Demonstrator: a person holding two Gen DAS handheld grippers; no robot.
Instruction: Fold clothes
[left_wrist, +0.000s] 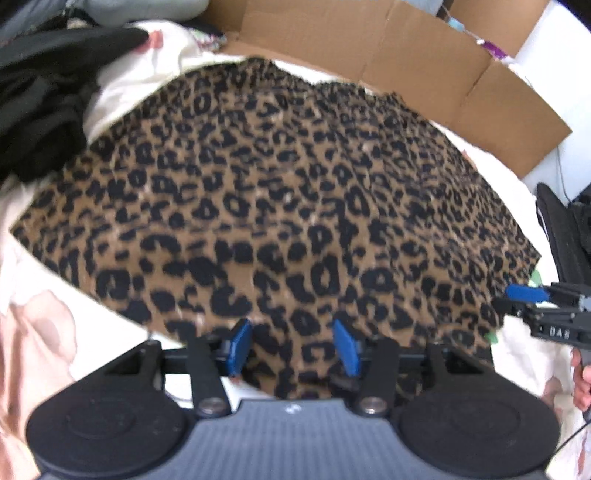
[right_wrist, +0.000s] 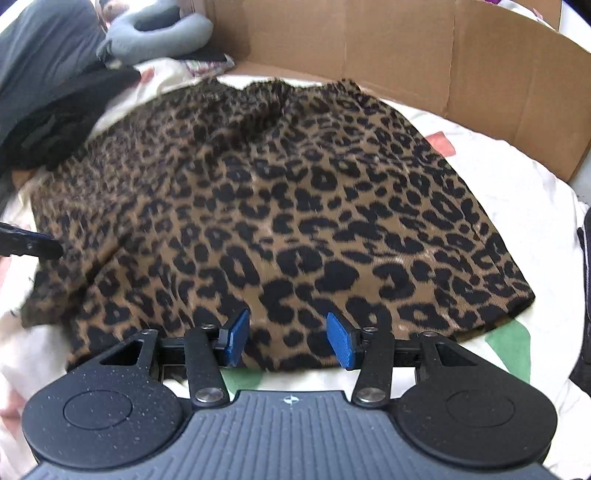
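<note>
Left gripper fingers spread wide over the leopard-print garment's near hem, gripping nothing, right gripper fingers equally wide, empty, hem between them, garment flat on bed.

Right gripper jaws spread wide over near hem of leopard-print garment, laid flat on white floral sheet. Cardboard box behind. Black clothes pile far left. Left gripper's tip at left edge.
</note>
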